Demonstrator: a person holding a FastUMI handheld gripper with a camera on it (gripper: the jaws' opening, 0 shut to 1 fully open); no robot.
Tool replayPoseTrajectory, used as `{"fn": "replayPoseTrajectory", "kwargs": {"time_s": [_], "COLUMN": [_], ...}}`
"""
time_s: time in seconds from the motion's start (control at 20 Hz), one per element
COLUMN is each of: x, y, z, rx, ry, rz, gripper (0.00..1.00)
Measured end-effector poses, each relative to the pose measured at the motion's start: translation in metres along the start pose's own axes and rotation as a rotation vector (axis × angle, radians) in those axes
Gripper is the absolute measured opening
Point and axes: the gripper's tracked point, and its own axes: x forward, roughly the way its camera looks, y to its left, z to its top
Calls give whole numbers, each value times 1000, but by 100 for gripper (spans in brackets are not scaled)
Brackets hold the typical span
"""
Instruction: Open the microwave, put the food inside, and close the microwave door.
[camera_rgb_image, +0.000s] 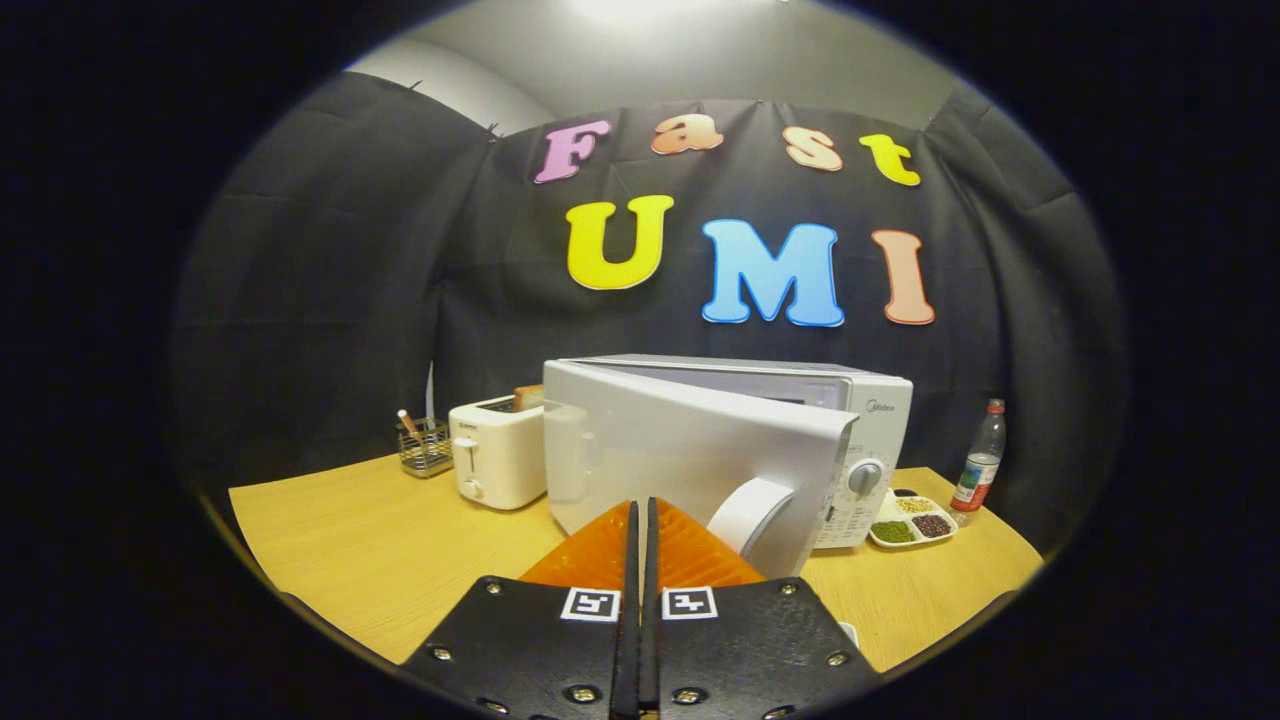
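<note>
I see the table across the lower frame, and at its centre the microwave with its door swung partly out toward me, handle just right of my fingertips. So I judge opening is underway or done. I cannot spot any food for loading; the cavity is hidden behind the door, so I cannot tell whether loading is done. Closing remains. My gripper, lower centre, has its fingers pressed together, holding nothing.

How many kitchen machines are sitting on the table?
2. The white microwave, door ajar, sits just ahead of the shut gripper. The toaster stands beside it, next to the wire basket.
</note>
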Motion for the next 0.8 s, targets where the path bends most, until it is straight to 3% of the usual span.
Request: {"fn": "replayPoseTrajectory", "kwargs": {"time_s": [0.3,0.8], "x": [39,103], "y": [-58,-103], "z": [-4,8], "rx": [36,20], "ry": [36,21], "rz": [-156,-250], "gripper": [1,1]}}
